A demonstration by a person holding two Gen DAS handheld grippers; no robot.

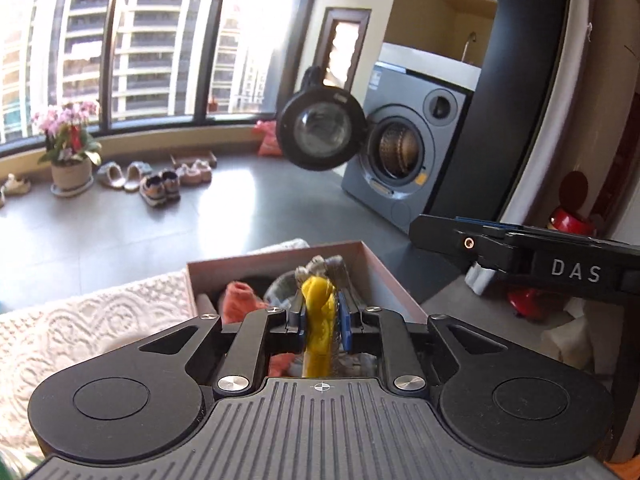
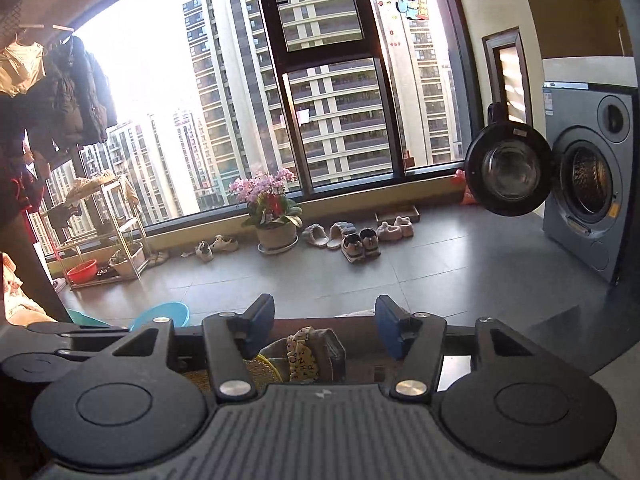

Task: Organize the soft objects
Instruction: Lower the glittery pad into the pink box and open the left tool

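In the left wrist view my left gripper is shut on a yellow soft cloth, pinched between the blue pads just above an open pinkish cardboard box. Inside the box lie an orange cloth and grey soft items. In the right wrist view my right gripper is open with nothing between its fingers. It hangs over the box, where a letter-printed cloth and a grey item show below it. The right gripper's black body reaches in from the right of the left view.
A white lace cloth covers the surface left of the box. A grey washing machine stands beyond with its round door swung open. A flower pot, several shoes, a blue basin and a rack line the window.
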